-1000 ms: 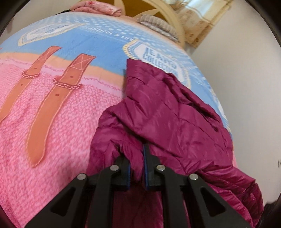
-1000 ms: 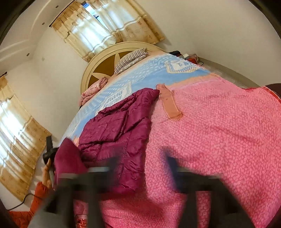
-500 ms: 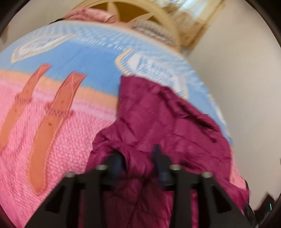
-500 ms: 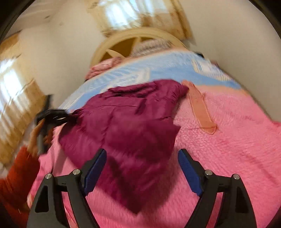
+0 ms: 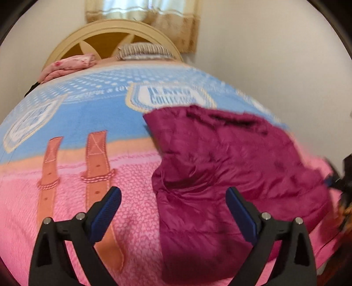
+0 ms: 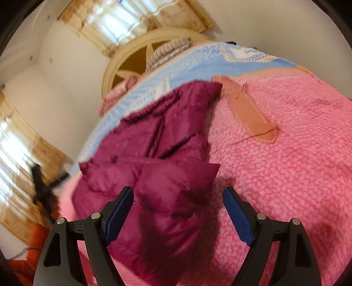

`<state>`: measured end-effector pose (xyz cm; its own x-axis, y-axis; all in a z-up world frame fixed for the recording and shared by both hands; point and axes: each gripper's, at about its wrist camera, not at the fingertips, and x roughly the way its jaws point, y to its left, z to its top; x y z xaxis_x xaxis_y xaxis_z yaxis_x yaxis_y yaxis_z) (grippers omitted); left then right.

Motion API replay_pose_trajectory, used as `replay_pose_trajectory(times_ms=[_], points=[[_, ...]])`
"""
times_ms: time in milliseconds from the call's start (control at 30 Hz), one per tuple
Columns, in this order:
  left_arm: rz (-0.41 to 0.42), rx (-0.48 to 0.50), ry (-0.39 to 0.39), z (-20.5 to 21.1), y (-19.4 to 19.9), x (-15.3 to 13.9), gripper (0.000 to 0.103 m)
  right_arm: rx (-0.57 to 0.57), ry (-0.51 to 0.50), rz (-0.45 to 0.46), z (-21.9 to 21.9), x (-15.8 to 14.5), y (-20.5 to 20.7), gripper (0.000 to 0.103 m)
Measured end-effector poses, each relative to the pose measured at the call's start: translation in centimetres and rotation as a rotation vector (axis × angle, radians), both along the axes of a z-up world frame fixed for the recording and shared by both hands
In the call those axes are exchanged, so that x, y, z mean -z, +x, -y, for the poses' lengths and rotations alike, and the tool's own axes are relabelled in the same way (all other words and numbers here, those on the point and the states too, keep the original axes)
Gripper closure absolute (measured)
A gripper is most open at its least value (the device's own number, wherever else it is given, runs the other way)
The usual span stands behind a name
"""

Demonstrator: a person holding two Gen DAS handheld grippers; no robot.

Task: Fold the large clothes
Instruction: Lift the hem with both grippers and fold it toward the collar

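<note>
Nearest, the left tool [image 5: 173, 214] gapes wide, its blue-padded fingers empty above the pink, heart-patterned bedspread [image 5: 136, 220]. The right tool [image 6: 178, 211] is likewise spread open, holding nothing, over the near corner of the shiny maroon quilted puffer jacket [image 6: 158, 176]. The jacket lies loosely folded on the bed. Beyond it stand a striped pillow [image 5: 143, 50], the rounded cream headboard [image 5: 105, 28] and beige curtains [image 6: 123, 19].

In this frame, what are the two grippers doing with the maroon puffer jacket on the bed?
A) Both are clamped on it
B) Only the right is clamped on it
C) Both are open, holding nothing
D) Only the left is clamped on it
C: the left gripper and right gripper both have fingers spread wide, and the jacket lies loose on the bedspread.
</note>
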<state>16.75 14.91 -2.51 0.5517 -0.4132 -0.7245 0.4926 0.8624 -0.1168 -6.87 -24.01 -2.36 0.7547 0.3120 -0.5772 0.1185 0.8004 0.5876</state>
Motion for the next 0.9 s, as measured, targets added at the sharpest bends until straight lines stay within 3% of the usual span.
replay_pose_trajectory(times_ms=[100, 167, 300, 333, 367, 433, 500, 567, 733, 900], points=[[-0.064, 0.006, 0.022, 1.2, 2.0, 2.5, 0.006, -0.022, -0.042, -0.036, -0.8, 0.0, 0.1, 0.019], [-0.128, 0.025, -0.047, 1.6, 2.5, 3.5, 0.006, -0.041, -0.094, -0.051, -1.7, 0.2, 0.4, 0.019], [-0.176, 0.047, -0.139, 2.6, 2.0, 4.0, 0.027, -0.083, -0.126, -0.048, -3.1, 0.7, 2.0, 0.020], [-0.169, 0.046, -0.142, 2.6, 1.4, 3.9, 0.039, -0.087, -0.154, -0.043, -3.6, 0.6, 2.4, 0.025], [-0.155, 0.052, -0.141, 2.6, 0.7, 3.6, 0.046, -0.086, -0.197, -0.037, -4.2, 0.4, 2.6, 0.049], [-0.107, 0.057, -0.128, 2.4, -0.9, 2.8, 0.076, -0.099, -0.283, -0.030, -5.4, 0.0, 2.8, 0.081], [-0.085, 0.051, -0.137, 2.0, -2.4, 1.9, 0.085, -0.102, -0.302, -0.014, -5.9, -0.3, 2.5, 0.088], [-0.066, 0.045, -0.185, 1.2, -4.1, 0.9, 0.090, -0.081, -0.297, 0.006, -5.9, -0.8, 1.8, 0.095], [-0.009, 0.066, -0.301, 0.0, -9.8, -1.8, 0.093, -0.050, -0.219, 0.106, -4.8, -3.6, -1.7, 0.098], [0.076, 0.088, -0.379, -0.8, -15.5, -3.7, 0.093, -0.076, -0.291, 0.178, -6.2, -6.4, -5.5, 0.099]])
